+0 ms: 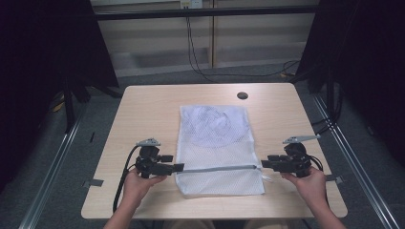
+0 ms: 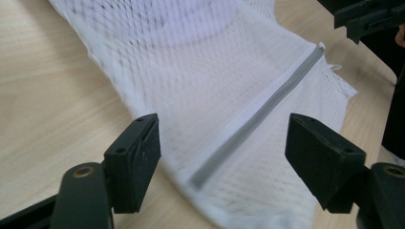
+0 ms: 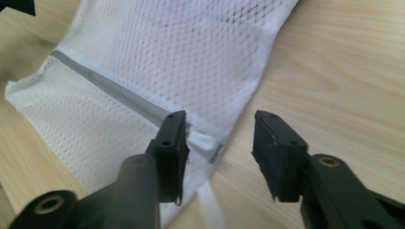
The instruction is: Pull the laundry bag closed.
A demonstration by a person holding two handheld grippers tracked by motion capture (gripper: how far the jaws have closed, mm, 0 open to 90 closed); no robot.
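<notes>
A white mesh bag [image 1: 215,143] lies flat in the middle of the wooden table [image 1: 143,114], with something pale and round inside its far half. A grey zipper [image 1: 219,168] runs across its near part. My left gripper [image 1: 173,163] stands open at the zipper's left end. In the left gripper view the zipper [image 2: 267,107] and mesh lie between its spread jaws [image 2: 222,140], untouched. My right gripper [image 1: 264,162] is open at the zipper's right end. In the right gripper view the zipper's end [image 3: 215,152] sits between the jaws [image 3: 219,129], close to the left one, with no pad pressing on it.
A dark round hole [image 1: 242,95] sits in the tabletop near the far edge. Bare wood lies on both sides of the bag. Black curtains flank the table, and cables [image 1: 196,62] run over the floor behind it.
</notes>
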